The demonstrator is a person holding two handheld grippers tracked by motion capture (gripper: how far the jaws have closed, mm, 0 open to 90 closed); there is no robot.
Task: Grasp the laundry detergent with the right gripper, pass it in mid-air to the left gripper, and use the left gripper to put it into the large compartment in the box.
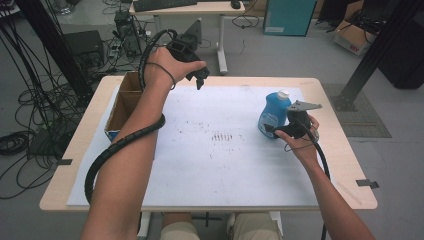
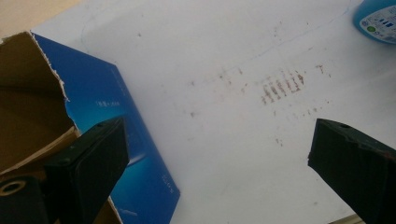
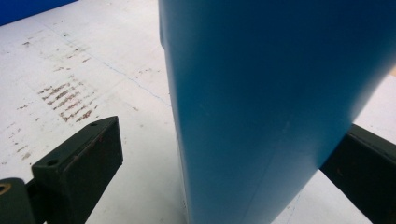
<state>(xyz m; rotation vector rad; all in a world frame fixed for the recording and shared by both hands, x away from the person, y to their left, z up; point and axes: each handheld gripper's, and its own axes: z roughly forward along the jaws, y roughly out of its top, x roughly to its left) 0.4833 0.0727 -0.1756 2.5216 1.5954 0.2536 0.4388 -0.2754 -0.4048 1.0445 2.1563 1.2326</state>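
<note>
A blue plastic bottle [image 1: 273, 114] with a white cap stands upright on the white sheet [image 1: 215, 150], right of centre. My right gripper [image 1: 278, 131] is at its base and open. In the right gripper view the bottle [image 3: 280, 93] stands between the jaws of that gripper [image 3: 231, 140]: the left jaw is clear of it, and the right jaw is partly hidden behind it. My left gripper [image 1: 201, 80] is held up over the far edge of the sheet, open and empty. In its own view the left gripper [image 2: 217, 140] looks down on bare sheet.
An open cardboard box [image 1: 122, 102] with a blue printed side [image 2: 121, 140] sits at the table's left edge. Brown smudges [image 1: 222, 136] mark the sheet's middle. A desk, cables and boxes stand on the floor beyond the table.
</note>
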